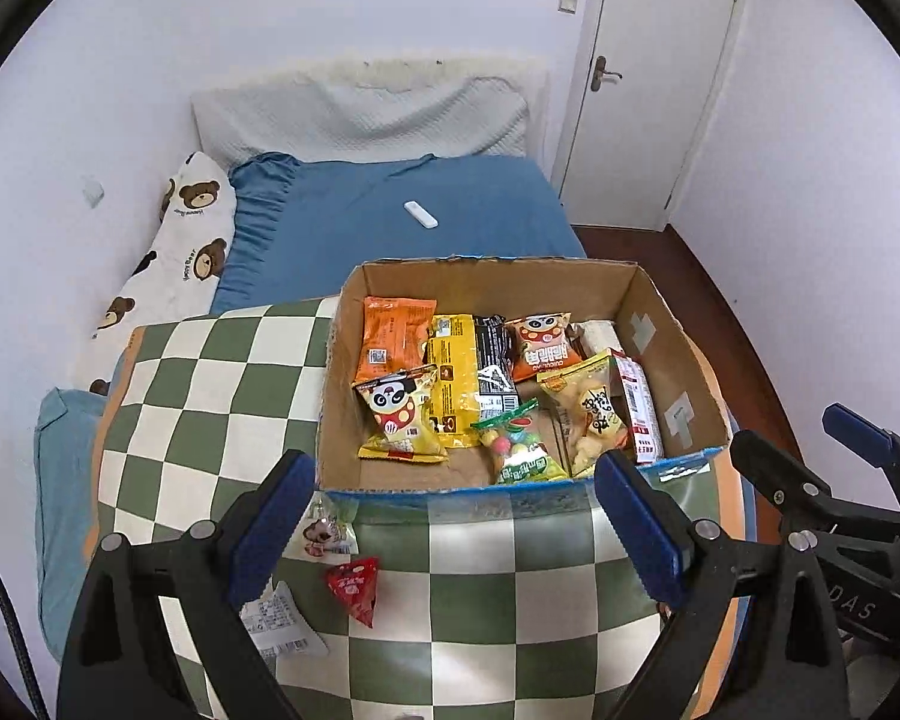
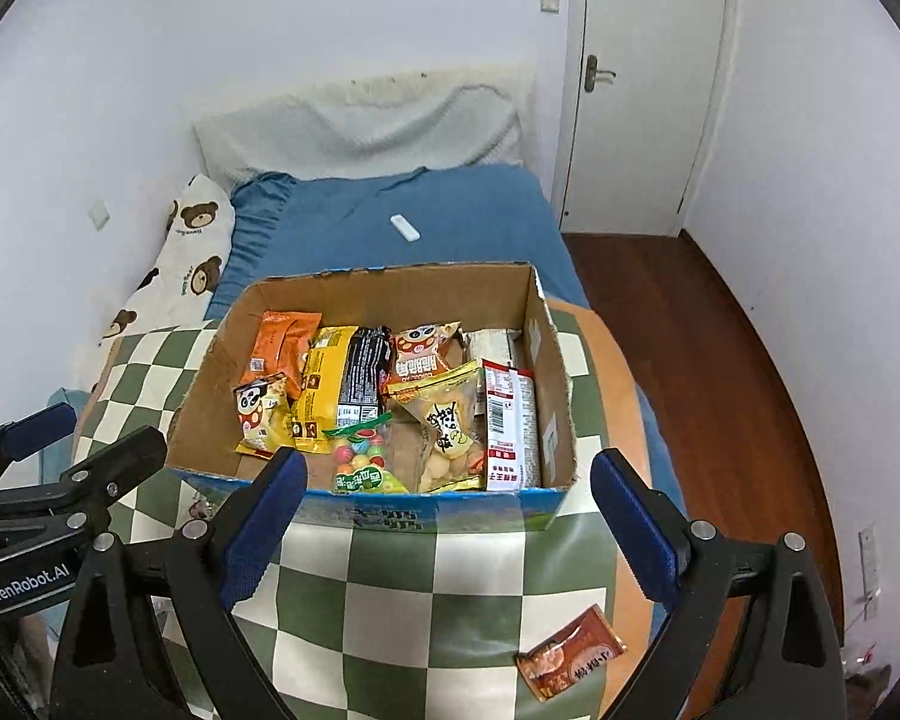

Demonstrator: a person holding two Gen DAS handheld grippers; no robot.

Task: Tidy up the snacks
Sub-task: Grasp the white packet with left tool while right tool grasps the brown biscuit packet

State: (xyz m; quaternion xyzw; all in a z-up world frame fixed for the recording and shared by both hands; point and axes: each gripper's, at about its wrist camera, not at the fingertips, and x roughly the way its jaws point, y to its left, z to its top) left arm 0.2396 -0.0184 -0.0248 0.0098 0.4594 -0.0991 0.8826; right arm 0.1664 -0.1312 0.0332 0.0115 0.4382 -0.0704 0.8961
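An open cardboard box (image 1: 678, 372) (image 2: 555, 384) sits on a green-and-white checkered cloth (image 1: 210, 396) (image 2: 390, 588) and holds several snack packets. Loose on the cloth in front of the box: a red triangular packet (image 1: 354, 588), a white packet (image 1: 282, 624), a pale packet with a cartoon face (image 1: 324, 531), and a brown-orange sachet (image 2: 570, 654). My left gripper (image 1: 456, 534) is open and empty, just before the box's front wall. My right gripper (image 2: 450, 531) is open and empty, also in front of the box. Each gripper shows at the other view's edge.
A bed with a blue sheet (image 1: 426, 204) lies behind the box, with a white remote (image 1: 420, 215) on it and a bear-print pillow (image 1: 180, 252) at the left. A white door (image 2: 642, 84) and wooden floor (image 2: 720, 360) are at the right.
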